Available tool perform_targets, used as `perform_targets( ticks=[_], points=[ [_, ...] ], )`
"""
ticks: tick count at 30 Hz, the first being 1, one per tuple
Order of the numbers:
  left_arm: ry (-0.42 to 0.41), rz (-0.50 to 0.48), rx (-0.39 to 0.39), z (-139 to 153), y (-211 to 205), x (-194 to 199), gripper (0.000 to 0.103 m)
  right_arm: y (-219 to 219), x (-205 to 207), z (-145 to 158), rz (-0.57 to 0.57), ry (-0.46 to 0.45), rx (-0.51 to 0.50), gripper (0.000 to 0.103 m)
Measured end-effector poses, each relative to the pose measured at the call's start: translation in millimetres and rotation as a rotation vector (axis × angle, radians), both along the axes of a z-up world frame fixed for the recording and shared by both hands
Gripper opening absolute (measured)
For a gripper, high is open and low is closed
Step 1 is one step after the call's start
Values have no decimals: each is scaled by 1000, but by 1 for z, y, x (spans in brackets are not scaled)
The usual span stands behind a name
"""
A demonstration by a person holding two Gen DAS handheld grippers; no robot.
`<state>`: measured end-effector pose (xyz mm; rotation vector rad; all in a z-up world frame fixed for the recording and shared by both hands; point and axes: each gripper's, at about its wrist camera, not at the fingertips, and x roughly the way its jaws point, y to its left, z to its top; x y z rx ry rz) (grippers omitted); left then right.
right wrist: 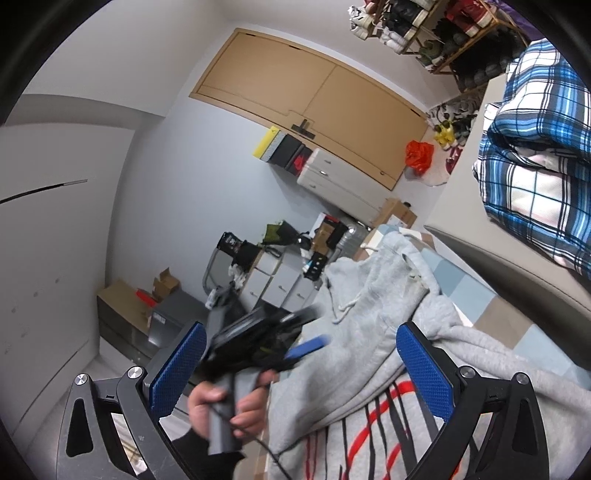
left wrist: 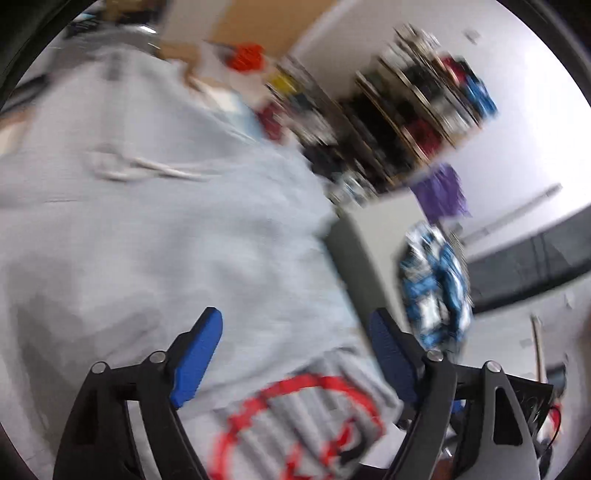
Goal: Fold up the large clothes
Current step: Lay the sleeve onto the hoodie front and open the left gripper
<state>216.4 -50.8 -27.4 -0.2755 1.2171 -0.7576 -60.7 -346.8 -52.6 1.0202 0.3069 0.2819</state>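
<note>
Nearest in the left wrist view, the left gripper [left wrist: 295,354] stands with its 2 blue pads [left wrist: 195,360] wide apart, above the grey hoodie [left wrist: 166,229]; nothing is pinched between them, and the cloth lies beyond the pads. In the right wrist view the right gripper [right wrist: 299,365] likewise shows its fingers [right wrist: 424,369] spread wide, with no fabric clamped; whether the right pad brushes the hoodie [right wrist: 369,314] we cannot tell.

Between those fingers we see the person's left hand [right wrist: 225,406] wrapped around the grey handle of the other gripper, which is blurred.

The hoodie, our landmark, lies spread on a pale blue and tan checked surface [right wrist: 476,295]. Its red and black chest print [right wrist: 384,424] sits at the near edge, and its white drawstring [right wrist: 349,306] lies further up the garment toward the hood.

Just beyond the hoodie's far right edge a grey upholstered ledge [right wrist: 461,199] carries a folded blue plaid garment [right wrist: 535,158]. Beyond the hoodie's hood end stand white drawer units [right wrist: 280,284] and a red plastic bag [right wrist: 419,155] on the floor. Farthest from the hoodie, a wooden shoe rack [right wrist: 436,26] and tan cupboard doors [right wrist: 314,96] line the wall.
</note>
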Motion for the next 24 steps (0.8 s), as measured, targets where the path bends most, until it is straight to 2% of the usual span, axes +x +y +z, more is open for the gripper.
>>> perform_targets(
  ticks=[3, 6, 7, 9, 11, 12, 13, 16, 17, 18, 21, 22, 24],
  points=[
    [-3, 91, 31, -5, 62, 8, 79, 4, 3, 1, 9, 2, -23, 103],
    [16, 198, 92, -26, 114, 17, 79, 16, 11, 3, 46, 19, -87, 103],
    [40, 253, 98, -37, 139, 18, 79, 21, 12, 4, 58, 26, -108, 103],
    [95, 320, 99, -59, 160, 17, 79, 33, 16, 4, 94, 39, -154, 103],
    [141, 340, 61, -78, 160, 15, 79, 47, 20, 4, 132, 50, -214, 103],
    [135, 340, 35, -81, 162, 15, 79, 54, 22, 5, 147, 54, -239, 103],
    [83, 328, 6, -80, 162, 8, 79, 62, 24, 4, 166, 60, -271, 103],
    [-2, 303, 39, -80, 147, 0, 79, 91, 36, 0, 228, 98, -391, 103],
    [2, 314, 58, -77, 143, -3, 79, 97, 39, -2, 234, 110, -417, 103],
    [32, 342, 41, -72, 143, -7, 79, 105, 42, -3, 248, 121, -442, 103],
    [69, 339, -119, -50, 154, -24, 79, 122, 54, 9, 253, 184, -532, 103],
    [54, 346, -135, -44, 157, -28, 79, 127, 60, 13, 266, 199, -558, 103],
    [-1, 374, -152, -34, 164, -41, 79, 143, 90, 25, 337, 256, -682, 103]
  ],
)
